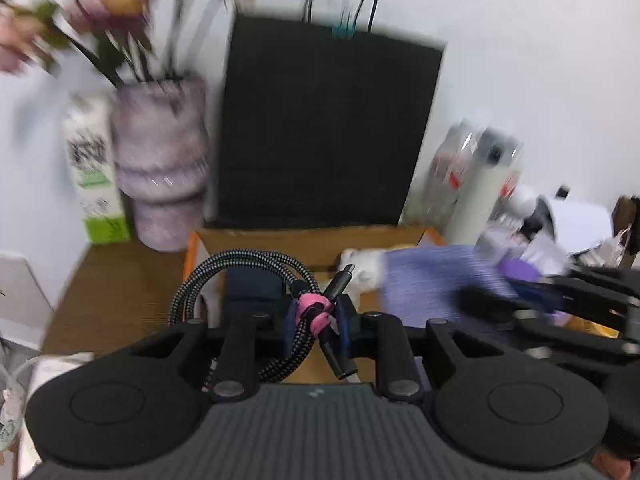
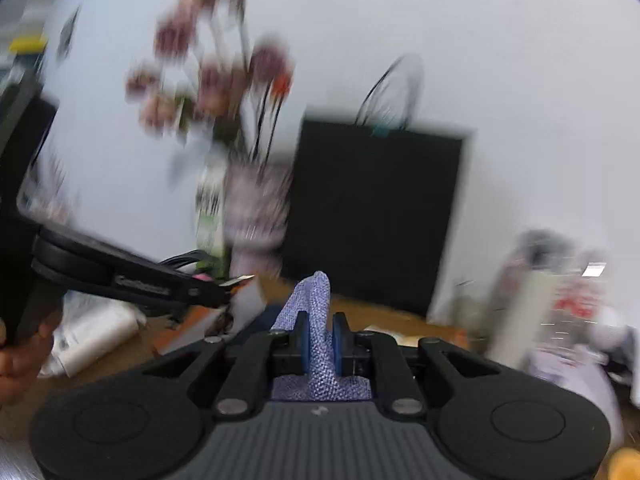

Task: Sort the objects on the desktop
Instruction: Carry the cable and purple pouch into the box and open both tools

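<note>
Above wooden desk [image 1: 116,292], left tongs [image 1: 316,320] pinch coiled cable [image 1: 240,276].

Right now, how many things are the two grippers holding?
2. The left gripper pinches a coiled braided cable at its pink tie, above the cardboard box. The right gripper clamps a purple cloth. Motion blur could hide smaller items.

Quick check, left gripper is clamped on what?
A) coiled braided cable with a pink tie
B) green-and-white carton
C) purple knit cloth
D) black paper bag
A: in the left wrist view the left gripper has its blue pads pinched on the coiled braided cable at its pink tie; the purple knit cloth sits in the right gripper.
</note>
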A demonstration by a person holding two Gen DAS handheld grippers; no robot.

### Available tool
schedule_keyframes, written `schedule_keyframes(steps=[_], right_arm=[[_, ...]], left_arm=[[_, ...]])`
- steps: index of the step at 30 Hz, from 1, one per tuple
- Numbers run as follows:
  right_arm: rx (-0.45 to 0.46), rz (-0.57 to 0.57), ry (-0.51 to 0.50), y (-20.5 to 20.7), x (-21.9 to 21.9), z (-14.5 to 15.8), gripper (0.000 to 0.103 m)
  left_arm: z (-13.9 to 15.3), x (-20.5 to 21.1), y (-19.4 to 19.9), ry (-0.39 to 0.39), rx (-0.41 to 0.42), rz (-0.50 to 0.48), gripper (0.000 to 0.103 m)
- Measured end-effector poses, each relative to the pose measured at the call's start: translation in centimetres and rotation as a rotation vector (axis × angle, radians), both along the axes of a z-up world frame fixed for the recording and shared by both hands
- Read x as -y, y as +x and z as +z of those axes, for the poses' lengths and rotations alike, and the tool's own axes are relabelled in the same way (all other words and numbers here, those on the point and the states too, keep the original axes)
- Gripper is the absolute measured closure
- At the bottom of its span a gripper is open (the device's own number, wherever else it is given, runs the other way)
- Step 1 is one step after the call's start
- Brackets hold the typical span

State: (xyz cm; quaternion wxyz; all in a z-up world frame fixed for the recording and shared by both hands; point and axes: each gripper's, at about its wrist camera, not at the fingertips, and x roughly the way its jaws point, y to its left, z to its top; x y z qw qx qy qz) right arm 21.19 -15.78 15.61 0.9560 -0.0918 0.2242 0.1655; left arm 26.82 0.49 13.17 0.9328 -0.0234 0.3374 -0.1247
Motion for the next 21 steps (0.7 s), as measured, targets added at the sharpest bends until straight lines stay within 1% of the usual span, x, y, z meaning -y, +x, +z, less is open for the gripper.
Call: schedule_keyframes(steps=[1, 3, 5, 6, 7, 8, 9, 10, 11, 13, 15, 16, 17, 19, 21], right_arm=[[-0.056, 0.025, -0.032, 2.8, -0.6, -1.1, 0.093], [-0.204, 0.088, -0.086, 7.1, -1.6, -3.8, 0.093], [-0.352, 0.129, -0.09, 10.4, -2.3, -6.8, 0.092], [-0.399, 0.134, -0.09, 11.7, -2.6, -8.2, 0.093], [-0.416, 0.118, -0.087, 12.4, -2.8, -9.1, 0.093], [-0.434, 0.103, -0.088, 13.1, -3.0, -9.9, 0.089], [-0.46, 0.091, -0.088, 13.6, -3.1, -10.6, 0.08], [-0.483, 0.081, -0.087, 14.1, -3.1, -10.9, 0.073], [-0.504, 0.075, -0.08, 14.1, -2.9, -11.2, 0.06], [-0.493, 0.067, -0.072, 13.7, -2.2, -10.8, 0.052], [-0.456, 0.032, -0.083, 13.5, -1.0, -9.6, 0.04], [-0.435, 0.011, -0.094, 13.3, -0.5, -8.8, 0.039], [-0.409, -0.027, -0.115, 13.0, 0.1, -7.8, 0.038], [-0.379, -0.085, -0.135, 12.1, 0.9, -6.0, 0.038], [-0.353, -0.125, -0.116, 10.6, 2.2, -4.0, 0.037]], left_arm=[[-1.0, 0.2, 1.4, 0.016, -0.024, 0.001, 0.082], [-3.6, 0.8, 3.7, 0.067, -0.088, -0.001, 0.083], [-5.8, 1.1, 5.2, 0.089, -0.153, -0.011, 0.083], [-6.7, 1.1, 5.7, 0.081, -0.17, -0.012, 0.083], [-7.4, 1.0, 6.0, 0.07, -0.179, -0.016, 0.083], [-7.9, 1.0, 6.1, 0.067, -0.187, -0.029, 0.081], [-8.1, 0.9, 6.1, 0.068, -0.188, -0.035, 0.079], [-8.0, 0.8, 6.0, 0.074, -0.182, -0.04, 0.07], [-7.7, 0.7, 5.8, 0.083, -0.169, -0.043, 0.06], [-6.3, 0.3, 5.3, 0.09, -0.132, -0.043, 0.054], [-4.4, 0.2, 5.2, 0.086, -0.117, -0.03, 0.053], [-3.4, -0.1, 5.0, 0.08, -0.114, -0.019, 0.049], [-2.5, 0.0, 5.0, 0.076, -0.116, -0.013, 0.041], [-0.7, -0.3, 4.3, 0.073, -0.119, -0.007, 0.03], [0.5, -0.5, 3.3, 0.071, -0.115, 0.01, 0.028]])
